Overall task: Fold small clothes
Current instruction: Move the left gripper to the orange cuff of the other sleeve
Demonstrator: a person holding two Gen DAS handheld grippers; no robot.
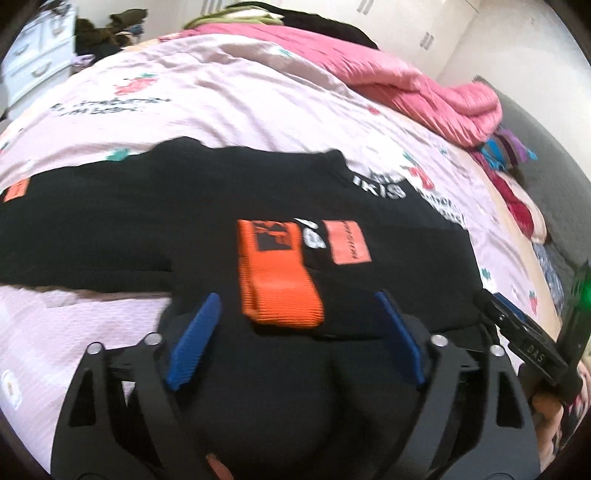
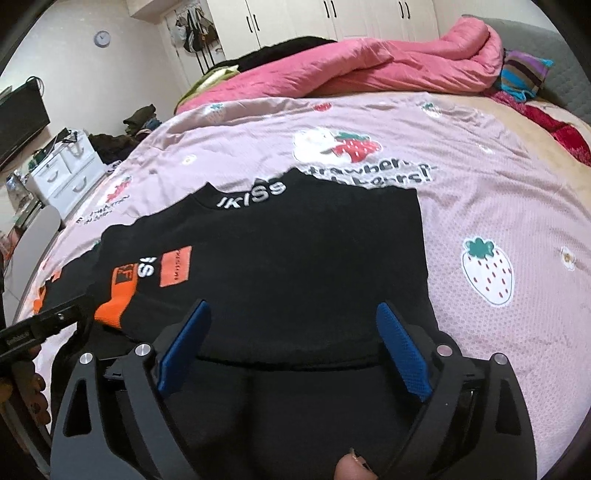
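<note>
A black top (image 2: 295, 251) lies spread flat on the pink strawberry sheet (image 2: 498, 192), with white lettering at its collar (image 2: 255, 195). A sleeve is folded across its front, and the sleeve's orange cuff (image 1: 277, 273) lies beside an orange patch (image 1: 347, 242). My left gripper (image 1: 295, 295) is open just over the top's near edge. The orange cuff lies between and ahead of its blue pads (image 1: 195, 339), and they are not pressing on it. My right gripper (image 2: 293, 303) is open over the hem of the top's right half, with only black cloth under it. The cuff (image 2: 118, 295) lies to its left.
A bunched pink quilt (image 2: 369, 62) and a striped cloth (image 2: 524, 74) lie along the far side of the bed. A white drawer unit (image 2: 62, 173) and piled clothes stand beyond the left edge. White wardrobe doors (image 2: 332, 14) line the back wall.
</note>
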